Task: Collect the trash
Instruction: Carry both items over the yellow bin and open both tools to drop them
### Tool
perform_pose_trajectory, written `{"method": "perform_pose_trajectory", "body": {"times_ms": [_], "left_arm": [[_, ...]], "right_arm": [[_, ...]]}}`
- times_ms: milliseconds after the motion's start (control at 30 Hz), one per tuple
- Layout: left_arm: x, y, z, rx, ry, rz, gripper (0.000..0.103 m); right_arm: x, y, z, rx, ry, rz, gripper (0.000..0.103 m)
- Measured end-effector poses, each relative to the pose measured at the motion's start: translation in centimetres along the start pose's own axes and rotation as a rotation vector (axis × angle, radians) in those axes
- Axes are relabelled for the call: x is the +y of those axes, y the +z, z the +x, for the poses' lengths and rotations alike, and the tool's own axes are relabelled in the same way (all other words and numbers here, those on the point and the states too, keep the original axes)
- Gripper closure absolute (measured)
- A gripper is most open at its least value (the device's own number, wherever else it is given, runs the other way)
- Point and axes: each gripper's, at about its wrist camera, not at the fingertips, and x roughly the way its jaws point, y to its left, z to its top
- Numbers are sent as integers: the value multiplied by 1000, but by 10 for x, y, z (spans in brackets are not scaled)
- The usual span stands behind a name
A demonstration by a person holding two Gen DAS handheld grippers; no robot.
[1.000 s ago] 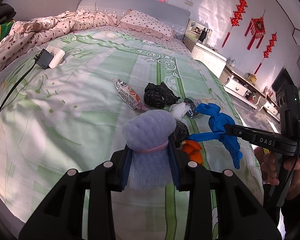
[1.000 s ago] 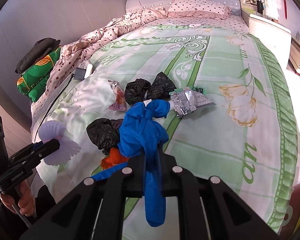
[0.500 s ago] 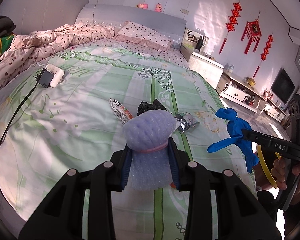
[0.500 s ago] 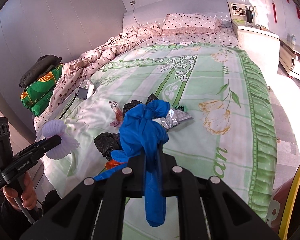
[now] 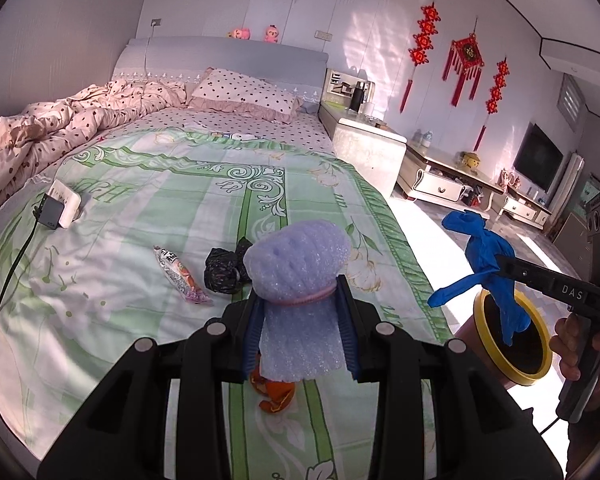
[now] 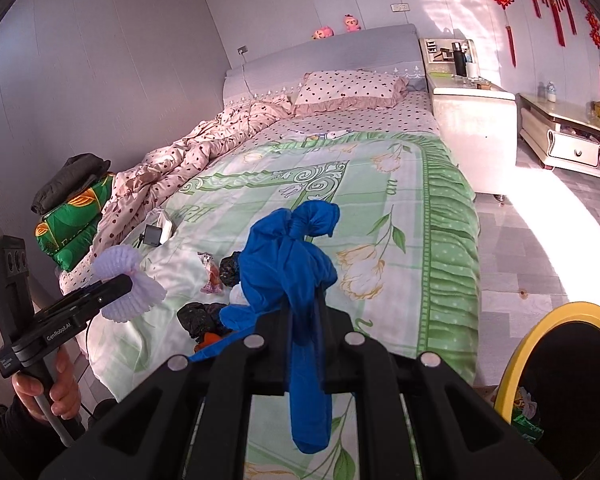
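Blue glove point(image 6: 296, 276) is knotted at the top, pinched in the right gripper point(image 6: 302, 312), jaws closed tight on it, loose end dangling below the fingers. In the left wrist view the same glove point(image 5: 488, 256) hangs directly over the yellow-rimmed bin point(image 5: 538, 376), tail inside the rim outline; whether it touches the rim, cannot tell. In the right wrist view the bin point(image 6: 540, 336) sits at lower right on the floor, off the foot corner of the bed, dark inside with some scraps visible at the bottom.

Left gripper point(image 5: 300, 316) is clamped on a pale lavender foam net sleeve point(image 5: 298, 280) with a pink band around it, jaws only narrowly apart, pads pressing both sides. Held above the bed.

Still on the green floral bedspread point(image 5: 140, 280): snack wrapper point(image 5: 180, 276), black plastic bag point(image 5: 224, 272) just beside it, orange scrap point(image 5: 276, 396) under the left gripper. The right wrist view shows a second black bag point(image 6: 198, 316) near the bed edge.

A charger block with its cable point(image 5: 50, 212) lies well apart from the trash, toward the crumpled polka-dot duvet point(image 5: 52, 128). A person's hand grips each handle: right hand point(image 5: 576, 344), left hand point(image 6: 50, 384).
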Motion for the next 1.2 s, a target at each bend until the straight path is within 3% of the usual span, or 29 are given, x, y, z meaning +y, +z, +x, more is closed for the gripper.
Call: {"method": "perform_pose_trajectory", "body": {"times_ms": [667, 1200], "left_arm": [[-160, 47, 9, -49, -219, 162, 71], [-271, 44, 50, 16, -370, 243, 71]], "right_arm": [[-91, 14, -122, -195, -169, 98, 95], [-171, -4, -171, -239, -307, 217, 95]]}}
